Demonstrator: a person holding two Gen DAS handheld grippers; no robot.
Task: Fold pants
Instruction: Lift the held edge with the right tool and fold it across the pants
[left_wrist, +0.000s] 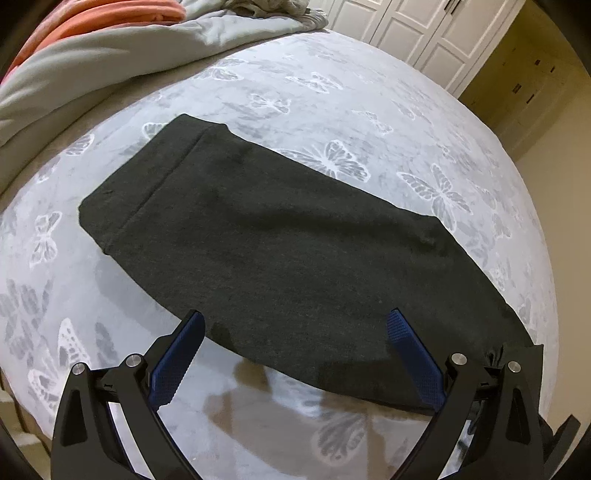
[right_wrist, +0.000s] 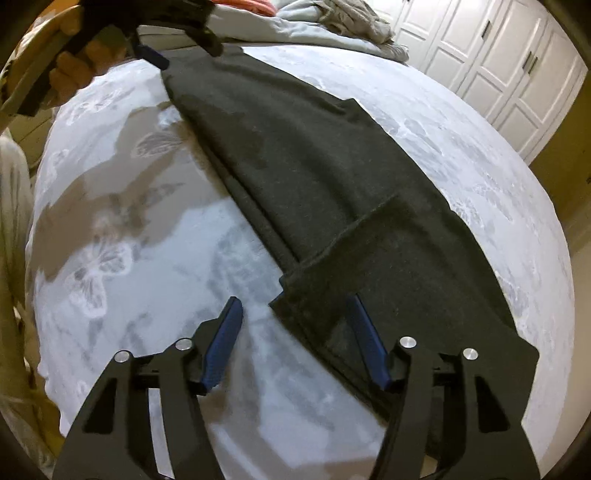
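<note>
Dark charcoal pants (left_wrist: 280, 251) lie flat and folded lengthwise on the bed; a hem band shows at the far left end. My left gripper (left_wrist: 295, 328) is open and empty, hovering over the near long edge of the pants. In the right wrist view the pants (right_wrist: 332, 177) run from the far left to the near right, with a cuff band across them. My right gripper (right_wrist: 295, 317) is open, its blue pads (right_wrist: 365, 343) either side of the near corner of the cuff end. The left gripper (right_wrist: 155, 55) shows at the far end, held by a hand.
The bed has a pale grey sheet with white butterflies (left_wrist: 332, 92). A grey duvet (left_wrist: 110, 62) and an orange blanket (left_wrist: 122, 18) lie bunched at the head. Crumpled clothes (right_wrist: 354, 18) sit at the far edge. White wardrobe doors (right_wrist: 498, 55) stand beyond the bed.
</note>
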